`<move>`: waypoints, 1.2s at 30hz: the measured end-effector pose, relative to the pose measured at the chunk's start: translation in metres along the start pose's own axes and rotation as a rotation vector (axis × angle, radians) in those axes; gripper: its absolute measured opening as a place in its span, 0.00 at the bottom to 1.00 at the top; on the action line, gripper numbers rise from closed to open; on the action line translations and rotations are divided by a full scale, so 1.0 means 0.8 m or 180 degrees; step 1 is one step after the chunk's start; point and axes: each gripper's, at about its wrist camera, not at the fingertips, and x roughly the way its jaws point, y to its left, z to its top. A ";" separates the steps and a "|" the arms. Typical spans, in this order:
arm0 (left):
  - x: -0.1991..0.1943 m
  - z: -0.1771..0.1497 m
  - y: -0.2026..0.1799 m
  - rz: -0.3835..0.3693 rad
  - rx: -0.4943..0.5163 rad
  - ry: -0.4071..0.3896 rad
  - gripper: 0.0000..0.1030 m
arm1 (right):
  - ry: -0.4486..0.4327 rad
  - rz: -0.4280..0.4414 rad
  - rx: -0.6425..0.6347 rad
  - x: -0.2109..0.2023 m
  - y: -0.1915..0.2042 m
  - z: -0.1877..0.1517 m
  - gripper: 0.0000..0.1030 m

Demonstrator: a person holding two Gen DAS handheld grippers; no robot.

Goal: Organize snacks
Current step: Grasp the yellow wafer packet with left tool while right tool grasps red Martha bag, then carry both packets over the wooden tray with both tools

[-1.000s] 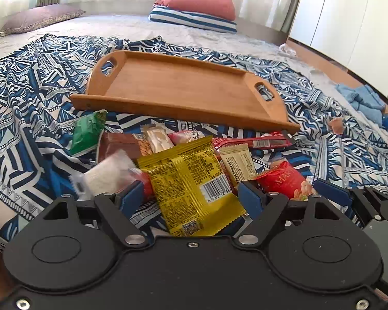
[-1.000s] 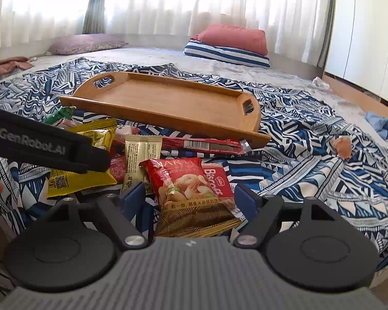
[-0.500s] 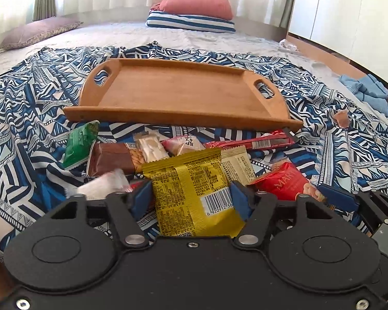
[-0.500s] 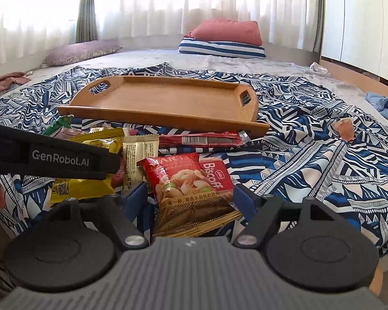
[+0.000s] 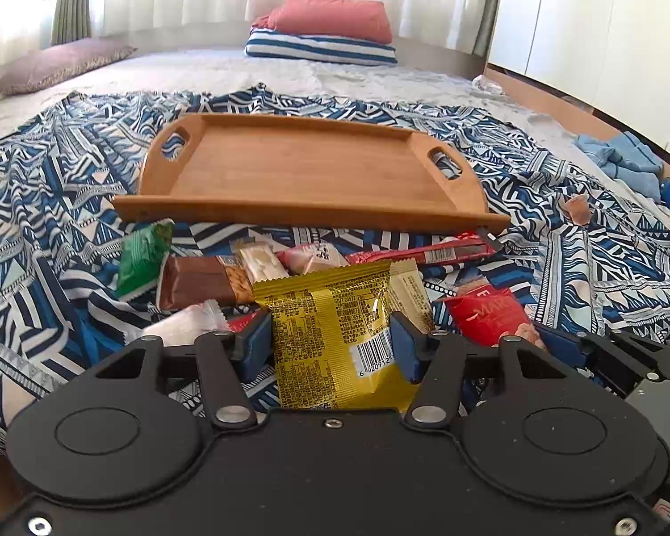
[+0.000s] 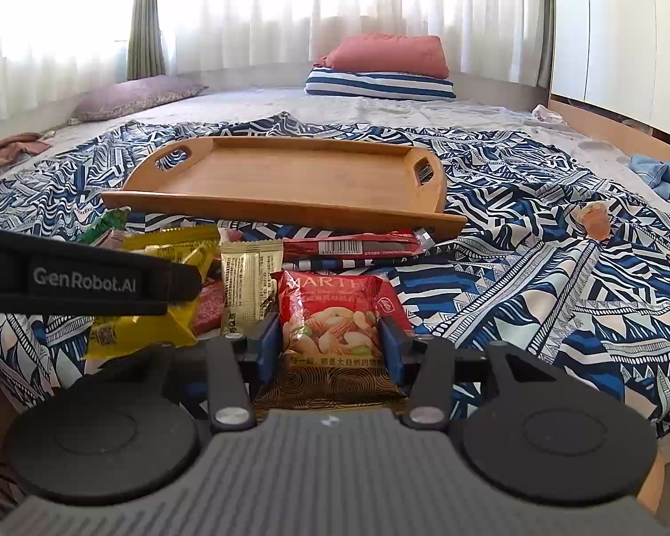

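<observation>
A yellow snack packet (image 5: 326,312) stands between the blue pads of my left gripper (image 5: 330,344). Its jaws are closing, and both pads touch the packet's sides. In the right wrist view, my right gripper (image 6: 330,344) is also closing, and its pads pinch a red nut packet (image 6: 330,308) so that it narrows between them. Behind the snack pile, the wooden tray (image 5: 308,169) lies bare on the bed. A green packet (image 5: 143,259), a brown bar (image 5: 201,281), a long red bar (image 5: 424,252) and a beige sachet (image 6: 245,286) lie loose in the pile.
A blue-and-white patterned bedspread (image 5: 44,223) covers the bed. Stacked red and striped pillows (image 5: 326,31) sit at the far end, with a purple pillow (image 5: 53,67) far left. Blue clothes (image 5: 621,165) lie at the right edge beside white cupboards.
Both grippers' jaws have narrowed onto their packets, the left around the yellow one and the right around the red one. The yellow packet now stands more upright. Neither hand has travelled noticeably.
</observation>
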 end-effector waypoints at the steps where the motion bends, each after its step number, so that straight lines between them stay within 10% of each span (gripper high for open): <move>1: -0.002 0.000 0.000 0.0003 0.0025 -0.0011 0.52 | 0.0007 -0.0001 -0.0020 0.001 0.001 0.000 0.60; 36: -0.017 0.053 0.046 -0.0012 -0.0064 -0.0189 0.52 | -0.0097 0.0178 0.0185 -0.002 0.002 0.062 0.49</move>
